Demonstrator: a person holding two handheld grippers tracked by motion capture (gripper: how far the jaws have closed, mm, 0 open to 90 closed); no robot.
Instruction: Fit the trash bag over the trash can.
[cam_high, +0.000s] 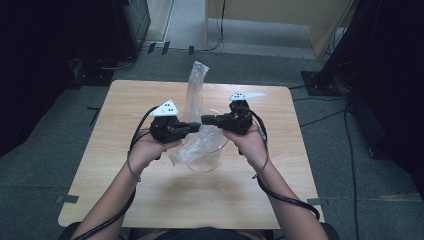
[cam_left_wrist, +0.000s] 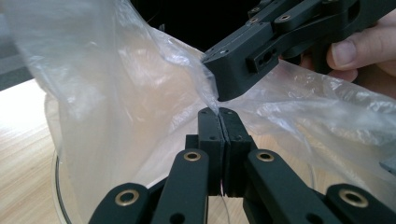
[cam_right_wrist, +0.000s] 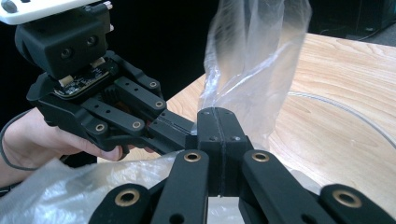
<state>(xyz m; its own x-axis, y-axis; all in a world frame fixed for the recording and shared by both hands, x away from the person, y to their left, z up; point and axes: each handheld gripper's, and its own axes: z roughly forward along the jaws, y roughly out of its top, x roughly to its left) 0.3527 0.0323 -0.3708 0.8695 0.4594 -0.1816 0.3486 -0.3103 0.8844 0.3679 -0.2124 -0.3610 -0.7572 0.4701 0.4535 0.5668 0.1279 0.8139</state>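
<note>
A clear plastic bag (cam_high: 194, 90) stands partly inside a clear glass bowl (cam_high: 207, 162) at the middle of the wooden table (cam_high: 150, 200), one end sticking up and away. My left gripper (cam_high: 196, 125) and right gripper (cam_high: 205, 120) meet tip to tip over the bowl. In the left gripper view, the left gripper (cam_left_wrist: 218, 112) is shut with bag film (cam_left_wrist: 116, 93) pinched at its tip, and the right gripper (cam_left_wrist: 219, 88) sits just above it. In the right gripper view, the right gripper (cam_right_wrist: 217, 112) is shut on film (cam_right_wrist: 252, 51) rising from its tip, beside the left gripper (cam_right_wrist: 182, 128).
The bowl's rim (cam_right_wrist: 345, 109) curves around beneath the jaws. Bare wood lies to the left, right and front of the bowl. Beyond the table's far edge are a dark stand (cam_high: 330, 70), floor cables and a wooden cabinet (cam_high: 280, 20).
</note>
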